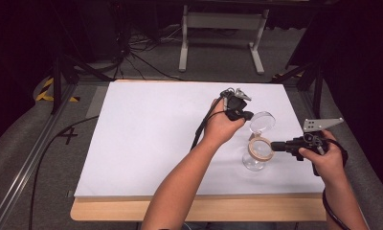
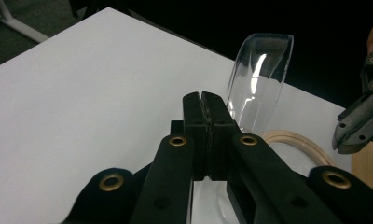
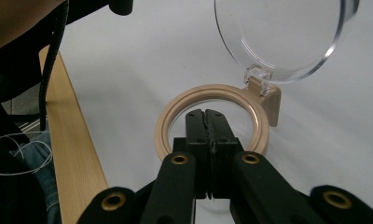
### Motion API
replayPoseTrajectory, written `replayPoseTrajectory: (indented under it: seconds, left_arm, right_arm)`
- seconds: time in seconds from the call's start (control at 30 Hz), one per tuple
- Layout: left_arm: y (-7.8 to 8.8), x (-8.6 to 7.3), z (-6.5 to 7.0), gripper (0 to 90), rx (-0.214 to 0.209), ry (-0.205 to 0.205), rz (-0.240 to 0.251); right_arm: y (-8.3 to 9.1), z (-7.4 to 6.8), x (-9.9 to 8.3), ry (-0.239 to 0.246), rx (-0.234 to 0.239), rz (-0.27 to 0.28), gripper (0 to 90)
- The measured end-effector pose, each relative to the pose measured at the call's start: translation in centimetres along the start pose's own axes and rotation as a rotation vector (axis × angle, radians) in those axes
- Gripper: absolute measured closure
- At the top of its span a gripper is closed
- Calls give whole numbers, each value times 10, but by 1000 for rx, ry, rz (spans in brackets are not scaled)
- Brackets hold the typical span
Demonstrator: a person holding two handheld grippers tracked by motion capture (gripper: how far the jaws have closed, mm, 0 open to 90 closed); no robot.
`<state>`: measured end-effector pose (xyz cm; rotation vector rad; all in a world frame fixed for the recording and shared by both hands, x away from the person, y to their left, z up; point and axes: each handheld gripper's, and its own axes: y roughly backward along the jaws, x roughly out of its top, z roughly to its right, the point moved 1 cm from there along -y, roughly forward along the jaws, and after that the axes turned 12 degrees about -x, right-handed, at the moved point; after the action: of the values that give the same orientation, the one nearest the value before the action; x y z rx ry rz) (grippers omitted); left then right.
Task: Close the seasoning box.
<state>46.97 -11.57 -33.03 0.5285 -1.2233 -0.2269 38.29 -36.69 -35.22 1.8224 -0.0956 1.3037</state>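
A clear jar with a beige ring rim stands at the right of the white board. Its round clear lid is swung up and back on a hinge. My left gripper is shut and empty, with its tips just left of the raised lid. From the right, my right gripper reaches the rim. It is shut, and in the right gripper view its tips lie over the near side of the ring. I cannot tell if they press on it.
The white board covers a wooden table whose bare front edge shows near me. A black cable trails from the left gripper across the board. Beyond the table are a white stand and floor cables.
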Motion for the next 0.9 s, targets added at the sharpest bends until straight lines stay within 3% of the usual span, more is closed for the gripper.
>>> replayPoseTrajectory:
  seconds: [0.17, 0.2, 0.5, 0.73, 0.9]
  left_arm:
    - [1, 1, 9, 895, -3, -33, -28]
    - [1, 1, 12, 895, 0, -56, -41]
    - [-2, 0, 23, 889, -8, -108, -90]
    - [-3, -2, 24, 881, -6, -116, -108]
    - [1, -6, 22, 873, 5, -89, -111]
  right_arm:
    - [0, -1, 1, 2, 2, 3, 898]
    - [0, -1, 1, 5, 1, 3, 898]
    - [1, 0, 0, 0, 2, -5, 899]
    - [2, 0, 0, 4, 9, -12, 900]
    - [5, -3, 1, 20, 13, -25, 900]
